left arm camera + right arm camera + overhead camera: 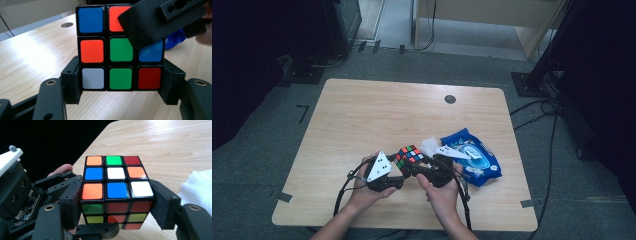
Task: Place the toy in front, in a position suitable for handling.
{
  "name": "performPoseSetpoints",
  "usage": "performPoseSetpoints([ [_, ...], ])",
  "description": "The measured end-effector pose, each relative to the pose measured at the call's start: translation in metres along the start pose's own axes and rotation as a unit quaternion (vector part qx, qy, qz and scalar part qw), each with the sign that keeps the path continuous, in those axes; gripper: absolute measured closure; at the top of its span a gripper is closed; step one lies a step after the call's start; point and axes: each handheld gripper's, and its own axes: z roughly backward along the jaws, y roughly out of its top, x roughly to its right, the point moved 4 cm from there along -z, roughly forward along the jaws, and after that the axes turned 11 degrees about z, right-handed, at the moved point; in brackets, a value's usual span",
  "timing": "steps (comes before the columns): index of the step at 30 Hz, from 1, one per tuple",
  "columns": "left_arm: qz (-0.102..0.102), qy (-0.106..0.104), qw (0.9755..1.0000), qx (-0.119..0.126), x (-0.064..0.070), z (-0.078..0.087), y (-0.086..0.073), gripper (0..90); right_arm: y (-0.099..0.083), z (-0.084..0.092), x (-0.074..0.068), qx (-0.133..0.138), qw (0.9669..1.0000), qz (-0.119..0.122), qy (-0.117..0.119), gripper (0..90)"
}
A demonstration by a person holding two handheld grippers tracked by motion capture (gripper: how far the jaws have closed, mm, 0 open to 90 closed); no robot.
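Over the table's near edge, both tongs (398, 170) (424, 167) clamp the cube (408, 157).

The puzzle cube (117, 190) is glossy plastic with shiny coloured stickers. Both grippers' jaws look like matt black plastic. The table (362, 115) is smooth pale wood-grain. The blue packet (479, 160) is glossy film, and the white tissue (198, 186) is dimpled paper.

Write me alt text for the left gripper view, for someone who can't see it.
A scrambled puzzle cube is clamped at its bottom row between the left tongs, its blue, orange, green, white and red stickers facing the camera. A jaw of the right tongs covers its upper right corner, above a light wooden table.
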Motion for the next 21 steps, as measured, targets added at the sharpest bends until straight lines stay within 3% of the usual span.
performPoseSetpoints([
  [3, -0.053, 0.012, 0.9985, -0.005, 0.003, -0.001, -0.004, 31.2, 0.004, 0.002, -0.001, -0.014, 0.9997, 0.019, -0.008, 34.8],
  [8, -0.088, 0.000, 0.9961, -0.007, 0.005, 0.001, -0.006, 21.9, 0.009, 0.006, 0.003, -0.047, 0.9979, 0.038, -0.023, 34.8],
  [12, -0.134, 0.024, 0.9907, -0.013, 0.003, 0.002, -0.010, 19.2, 0.011, 0.007, 0.007, -0.085, 0.9957, 0.037, -0.006, 34.8],
  [16, -0.160, 0.036, 0.9864, -0.009, 0.005, 0.001, -0.012, 18.8, 0.013, 0.008, 0.007, -0.118, 0.9921, 0.041, 0.006, 34.8],
  [21, -0.200, 0.052, 0.9784, -0.004, 0.008, 0.000, -0.013, 19.0, 0.010, 0.003, 0.007, -0.148, 0.9879, 0.045, 0.013, 34.8],
])
